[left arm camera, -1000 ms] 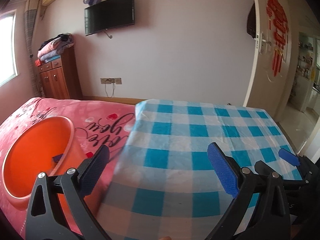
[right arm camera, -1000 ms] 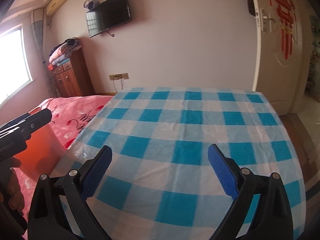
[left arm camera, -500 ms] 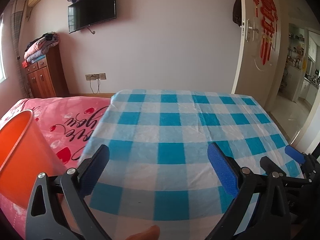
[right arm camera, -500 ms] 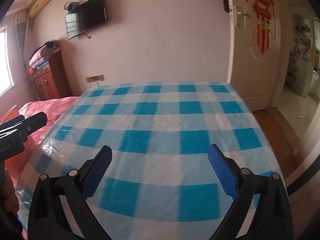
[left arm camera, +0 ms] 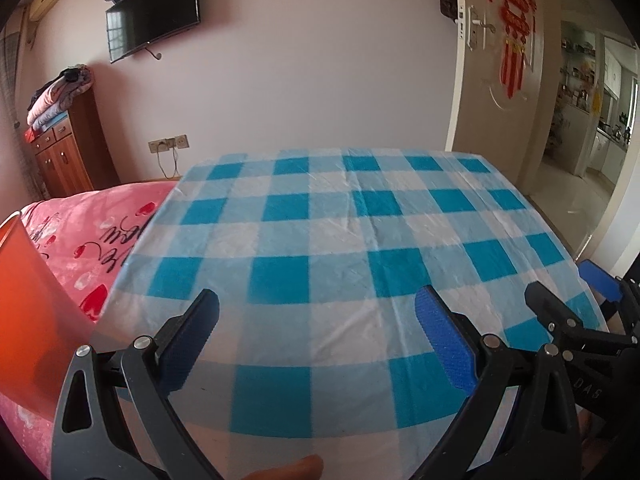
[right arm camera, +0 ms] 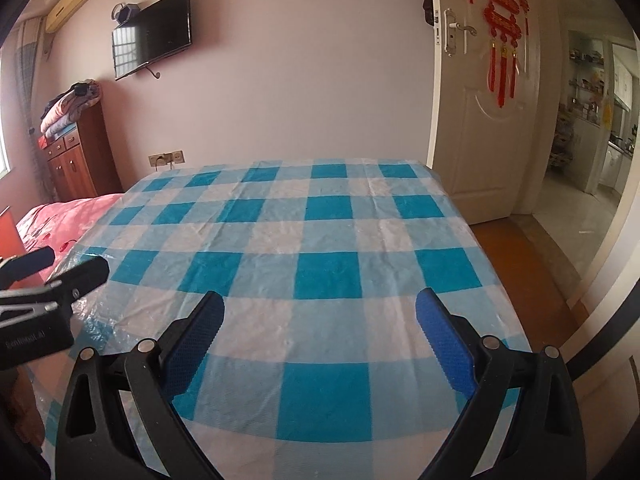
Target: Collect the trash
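An orange plastic bin stands at the left edge of the left wrist view, on a pink bedspread; only its side wall shows. No loose trash shows on the blue-and-white checked cloth in either view. My left gripper hangs open over the near part of the cloth, nothing between its blue pads. My right gripper is open too, above the same cloth. Each gripper shows at the edge of the other's view: the right gripper and the left gripper.
A wooden cabinet with folded blankets stands at the back left under a wall television. A white door with red ornaments is open at the right, leading to a tiled room. The cloth's right edge drops to an orange floor.
Both views have swung to the right. The orange bin slid from well inside the left wrist view to its left edge, its inside no longer visible. Both grippers stayed open.
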The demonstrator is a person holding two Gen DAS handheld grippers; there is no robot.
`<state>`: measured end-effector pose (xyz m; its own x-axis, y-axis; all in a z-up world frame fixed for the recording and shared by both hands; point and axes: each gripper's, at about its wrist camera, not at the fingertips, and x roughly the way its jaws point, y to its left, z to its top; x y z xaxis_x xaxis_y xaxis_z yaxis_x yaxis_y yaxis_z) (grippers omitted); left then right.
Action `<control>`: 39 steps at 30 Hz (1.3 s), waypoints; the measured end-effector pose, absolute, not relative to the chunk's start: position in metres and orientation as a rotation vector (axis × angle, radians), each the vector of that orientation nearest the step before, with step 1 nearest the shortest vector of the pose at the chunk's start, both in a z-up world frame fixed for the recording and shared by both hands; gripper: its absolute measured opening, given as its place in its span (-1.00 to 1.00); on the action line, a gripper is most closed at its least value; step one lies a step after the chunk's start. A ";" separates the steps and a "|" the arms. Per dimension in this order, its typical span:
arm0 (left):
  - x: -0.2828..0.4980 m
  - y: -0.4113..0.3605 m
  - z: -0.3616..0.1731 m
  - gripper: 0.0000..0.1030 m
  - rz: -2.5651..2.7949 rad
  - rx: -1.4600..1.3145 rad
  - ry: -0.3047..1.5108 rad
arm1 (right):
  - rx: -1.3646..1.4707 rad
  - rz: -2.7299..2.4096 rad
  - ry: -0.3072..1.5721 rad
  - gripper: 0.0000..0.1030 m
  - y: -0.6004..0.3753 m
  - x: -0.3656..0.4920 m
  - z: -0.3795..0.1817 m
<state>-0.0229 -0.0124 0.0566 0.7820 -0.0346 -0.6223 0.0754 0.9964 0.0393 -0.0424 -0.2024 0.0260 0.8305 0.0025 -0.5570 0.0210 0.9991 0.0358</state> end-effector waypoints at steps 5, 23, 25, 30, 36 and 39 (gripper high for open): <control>-0.023 -0.025 0.048 0.92 -0.066 0.079 0.680 | 0.058 -0.016 0.597 0.85 -0.213 -0.043 0.023; -0.026 -0.054 0.033 0.92 -0.070 0.120 0.709 | 0.094 -0.011 0.612 0.85 -0.236 -0.050 0.022; -0.026 -0.055 0.031 0.92 -0.071 0.119 0.715 | 0.101 -0.011 0.617 0.85 -0.238 -0.050 0.021; -0.025 -0.057 0.026 0.92 -0.072 0.120 0.735 | 0.100 -0.009 0.630 0.85 -0.239 -0.050 0.020; -0.020 -0.055 0.015 0.91 -0.089 0.085 0.788 | 0.087 -0.007 0.656 0.85 -0.236 -0.046 0.017; -0.016 -0.051 0.007 0.91 -0.105 0.050 0.839 | 0.091 -0.010 0.680 0.85 -0.237 -0.042 0.014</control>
<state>-0.0162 -0.0514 0.0073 0.6634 -0.0728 -0.7447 0.1124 0.9937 0.0030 -0.0425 -0.2366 0.0139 0.7777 0.0209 -0.6283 0.0389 0.9959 0.0812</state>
